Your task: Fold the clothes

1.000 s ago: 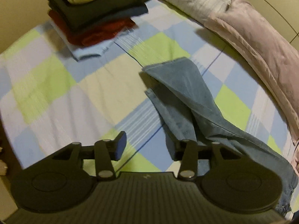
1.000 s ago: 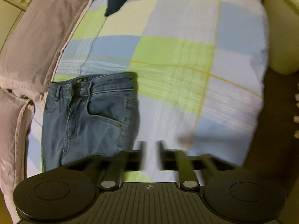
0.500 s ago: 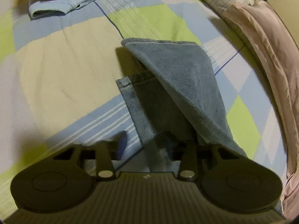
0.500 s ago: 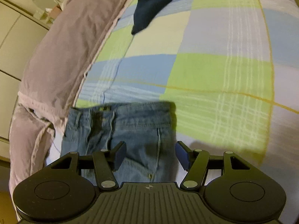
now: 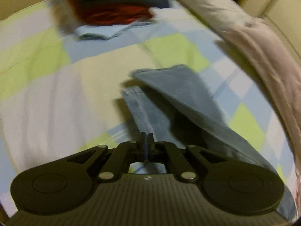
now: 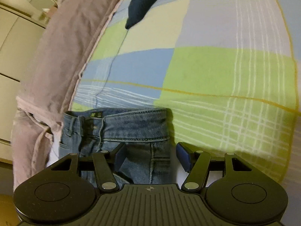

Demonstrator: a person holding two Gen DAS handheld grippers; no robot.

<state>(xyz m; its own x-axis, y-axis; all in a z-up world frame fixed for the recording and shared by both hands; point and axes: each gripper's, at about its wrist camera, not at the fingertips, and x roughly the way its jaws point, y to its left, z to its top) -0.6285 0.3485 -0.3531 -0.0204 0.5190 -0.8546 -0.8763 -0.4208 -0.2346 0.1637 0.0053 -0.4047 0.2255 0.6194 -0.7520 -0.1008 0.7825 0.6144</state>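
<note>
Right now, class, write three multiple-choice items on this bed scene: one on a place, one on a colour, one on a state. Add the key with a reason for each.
1. The red garment lies:
A) on the light blue folded garment
B) on the jeans
C) on the pillow

2. The loose garment at the far end of the checked bedspread is:
A) white
B) navy
C) yellow

3. The left gripper is:
A) wide open
B) shut
C) out of view

Key:
1 A, the red cloth rests directly on the light blue one.
2 B, it shows dark navy against the pale checks.
3 B, its two fingertips meet with no gap between them.
</note>
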